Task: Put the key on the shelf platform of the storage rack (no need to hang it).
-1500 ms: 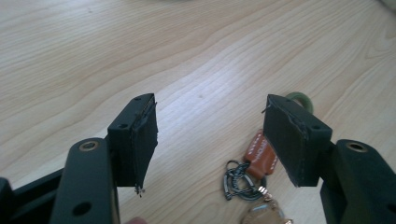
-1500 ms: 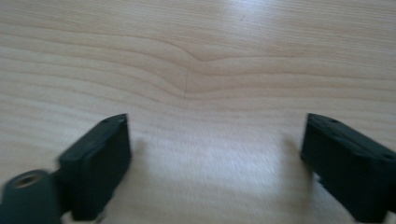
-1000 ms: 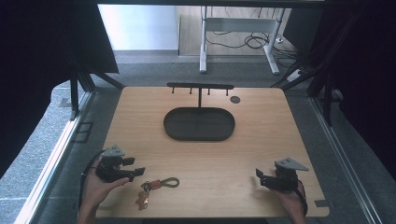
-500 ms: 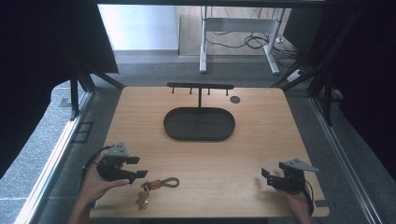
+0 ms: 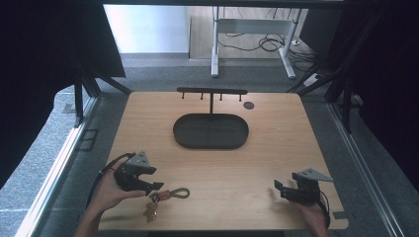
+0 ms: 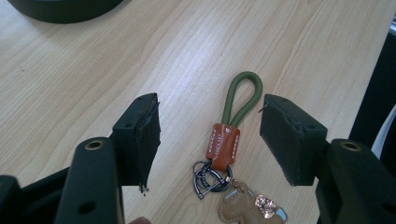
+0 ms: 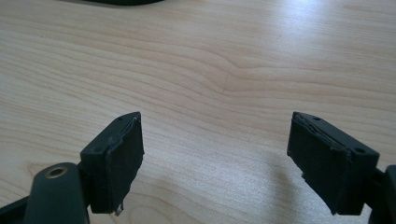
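Tan charm point(image 6: 250, 209) on the keychain point(image 6: 224, 144) cut off by the bottom edge of the left gripper view, shape unclear. Dark oval tray point(image 6: 60, 7) cropped at the top edge there. In the high view, keychain details too small to make out.

The keychain point(image 6: 227, 154) lies flat on the wooden table point(image 6: 93, 70) between the left gripper point(image 6: 210, 135)'s two black jaws, which have just been closing yet touch nothing, its green loop pointing away from them and its metal rings nearer.
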Available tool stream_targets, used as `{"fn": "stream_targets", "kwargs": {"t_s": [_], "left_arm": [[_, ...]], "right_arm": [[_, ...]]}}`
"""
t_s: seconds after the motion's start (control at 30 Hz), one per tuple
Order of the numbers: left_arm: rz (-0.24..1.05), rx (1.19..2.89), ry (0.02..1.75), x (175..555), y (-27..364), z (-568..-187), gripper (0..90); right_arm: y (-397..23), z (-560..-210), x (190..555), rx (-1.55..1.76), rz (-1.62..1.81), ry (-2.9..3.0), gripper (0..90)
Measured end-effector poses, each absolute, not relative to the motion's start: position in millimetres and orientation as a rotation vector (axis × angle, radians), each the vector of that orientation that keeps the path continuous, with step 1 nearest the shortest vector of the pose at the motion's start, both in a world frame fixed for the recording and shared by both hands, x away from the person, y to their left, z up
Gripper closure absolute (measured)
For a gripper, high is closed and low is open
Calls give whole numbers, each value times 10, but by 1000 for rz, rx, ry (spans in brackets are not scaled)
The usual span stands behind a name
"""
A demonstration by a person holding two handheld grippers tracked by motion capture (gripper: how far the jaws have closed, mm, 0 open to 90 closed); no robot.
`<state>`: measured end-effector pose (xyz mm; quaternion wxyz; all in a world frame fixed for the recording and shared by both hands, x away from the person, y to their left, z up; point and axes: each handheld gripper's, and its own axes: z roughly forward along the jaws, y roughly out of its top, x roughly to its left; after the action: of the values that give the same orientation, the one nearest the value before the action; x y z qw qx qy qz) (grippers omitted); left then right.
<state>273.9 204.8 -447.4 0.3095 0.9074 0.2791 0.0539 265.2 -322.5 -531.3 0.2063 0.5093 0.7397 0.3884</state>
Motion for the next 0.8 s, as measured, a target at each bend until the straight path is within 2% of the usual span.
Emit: {"fn": "stream_targets", "kwargs": {"t_s": [0.8], "left_arm": [[64,2584,645,2730,1800,-4663,420]], "right_arm": [[-3188,-5339,2650,1410,1069,2098,211]]}}
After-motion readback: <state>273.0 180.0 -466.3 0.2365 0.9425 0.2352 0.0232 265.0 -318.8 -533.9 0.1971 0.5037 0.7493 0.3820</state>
